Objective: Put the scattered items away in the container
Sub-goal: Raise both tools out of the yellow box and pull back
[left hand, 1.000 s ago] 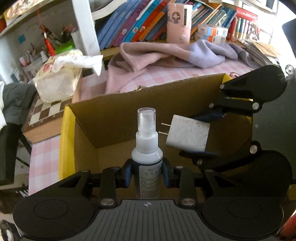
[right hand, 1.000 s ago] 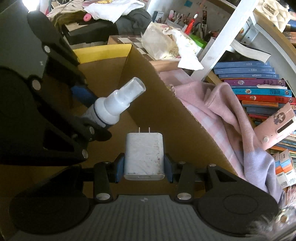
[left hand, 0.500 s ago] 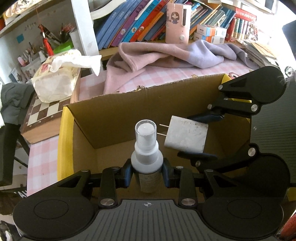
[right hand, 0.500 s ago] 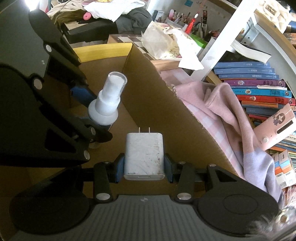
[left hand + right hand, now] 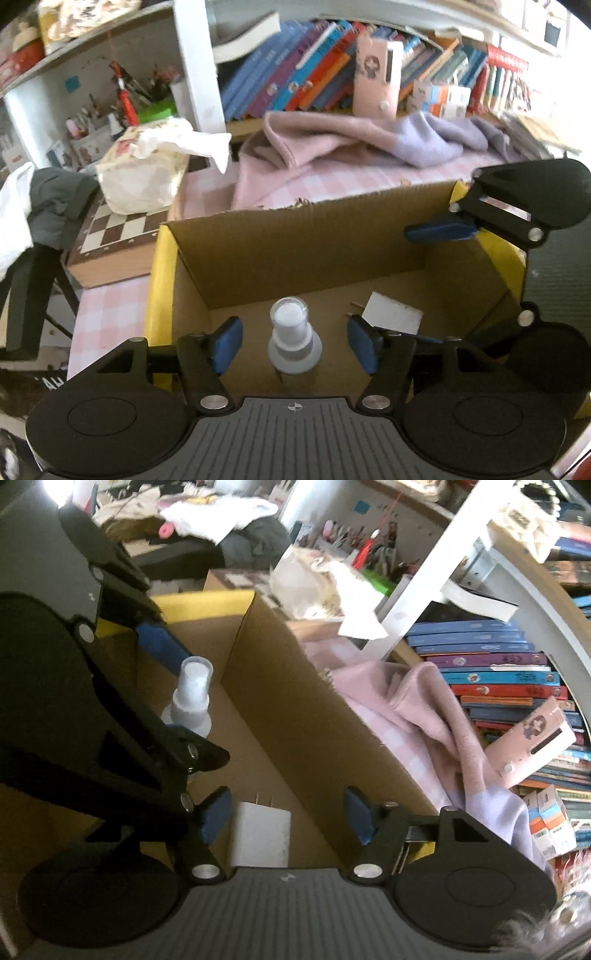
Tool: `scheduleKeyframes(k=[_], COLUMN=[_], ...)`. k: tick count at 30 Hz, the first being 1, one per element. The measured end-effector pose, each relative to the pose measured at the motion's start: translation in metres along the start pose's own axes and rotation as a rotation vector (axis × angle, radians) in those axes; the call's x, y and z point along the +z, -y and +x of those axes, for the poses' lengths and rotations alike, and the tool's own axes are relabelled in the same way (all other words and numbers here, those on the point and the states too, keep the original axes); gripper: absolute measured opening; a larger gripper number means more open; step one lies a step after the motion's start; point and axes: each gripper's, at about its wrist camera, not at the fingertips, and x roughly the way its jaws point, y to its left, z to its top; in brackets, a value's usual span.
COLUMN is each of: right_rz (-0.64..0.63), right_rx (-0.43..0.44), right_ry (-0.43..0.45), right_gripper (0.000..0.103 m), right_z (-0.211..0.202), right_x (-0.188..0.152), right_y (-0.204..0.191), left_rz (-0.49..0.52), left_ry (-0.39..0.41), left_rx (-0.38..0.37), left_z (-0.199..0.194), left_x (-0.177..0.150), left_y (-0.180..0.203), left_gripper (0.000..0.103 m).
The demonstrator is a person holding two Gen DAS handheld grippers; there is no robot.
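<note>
Cardboard box (image 5: 295,254), the container, sits open-topped on the pink-checked table (image 5: 110,314), its far wall toward the bookshelf edge, yellow flaps at both side rims. Both grippers hang over the box mouth, pointing down into it. Left gripper (image 5: 295,345): fingers spread and opening, blue pads clear of the spray bottle (image 5: 294,338), which stands upright between them on the box floor, near the middle, cap up, touching neither pad. Right gripper (image 5: 286,823): fingers also spread and opening, the white charger plug (image 5: 260,836) lying flat on the box floor between them, prongs pointing to the far wall, close to the left pad but no visible pinch. In the left view the plug (image 5: 391,317) lies just right of the bottle, apart from it. So two items look delivered, release step basically done for both. What is left is a judgement: pull both grippers up and out without knocking the bottle over. Other scattered task items: can't tell. Table past the box shows a pink-lilac garment (image 5: 351,147), a tissue pack (image 5: 140,177) on a chessboard (image 5: 118,229); unclear whether any of that counts.
</note>
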Motion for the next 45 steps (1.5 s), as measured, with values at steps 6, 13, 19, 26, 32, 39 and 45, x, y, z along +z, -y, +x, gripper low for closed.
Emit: scheduleKeyframes(k=[6,13,19,26,32,39,45], right_rz=[0.074,0.131,0.209,0.302,0.346,0.382,0.402], right_rx=[-0.017,-0.063,-0.116,-0.169,-0.255,-0.397,-0.42], right_ry=[0.109,0.242,0.293,0.391,0.416,0.489,0.481], right_gripper=[0.067,0.07,0.07,0.074,0.08,0.097,0.102], right_z=[-0.043,-0.097,-0.13,-0.182,-0.219,-0.266,-0.294], right_x=[-0.003,-0.012,-0.027,-0.051,-0.082,-0.12,-0.141], right_y=[0.004,-0.002,-0.009,-0.031,-0.059,-0.104,-0.127], left_rz=[-0.055,-0.041,-0.017,-0.045,-0.133,-0.082,-0.052], left_ry=[0.091,0.206,0.281,0.321,0.345,0.395,0.379], left_rx=[0.014,0.046,0.086,0.132,0.142,0.228,0.243], left_z=[-0.041,-0.1,-0.149,-0.197,-0.227,-0.255,-0.266], left_x=[-0.006,-0.018,-0.043,-0.088,-0.125,-0.169,-0.189], left_y=[0.002,0.012,0.024,0.034,0.045,0.081,0.106], left_gripper=[0.072,0.081,0.087,0.089,0.093,0.098,0.099])
